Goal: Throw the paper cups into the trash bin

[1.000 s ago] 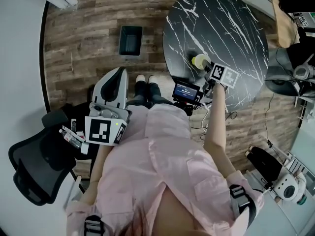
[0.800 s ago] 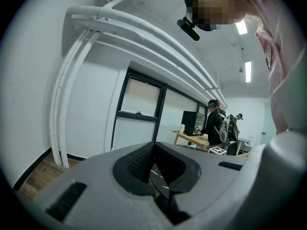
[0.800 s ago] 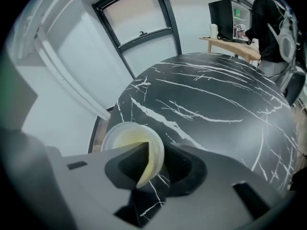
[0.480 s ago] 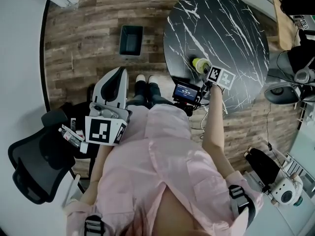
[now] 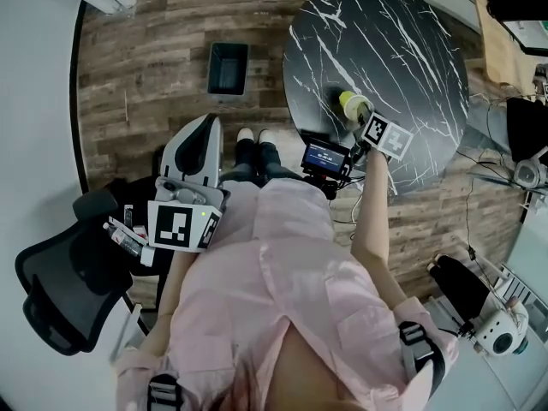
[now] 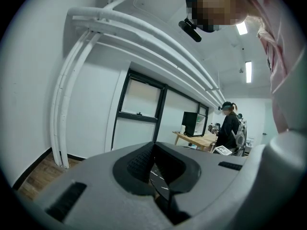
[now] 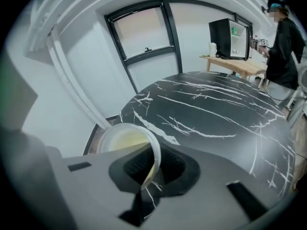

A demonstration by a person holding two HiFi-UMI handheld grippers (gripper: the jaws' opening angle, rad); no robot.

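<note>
In the right gripper view the paper cup (image 7: 125,140) shows only its rim and one wall. The rest sits behind the right gripper (image 7: 149,174). From the head view, the trash bin's (image 5: 228,68) inside is too dark to read.

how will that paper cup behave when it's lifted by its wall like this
Probably light: the paper cup looks empty inside. Its thin wall likely flexes, since the right hand-held gripper, whose jaws have just been closing, pinches only one side of the rim. Held off-centre, it may tilt or swing above the table.
</note>
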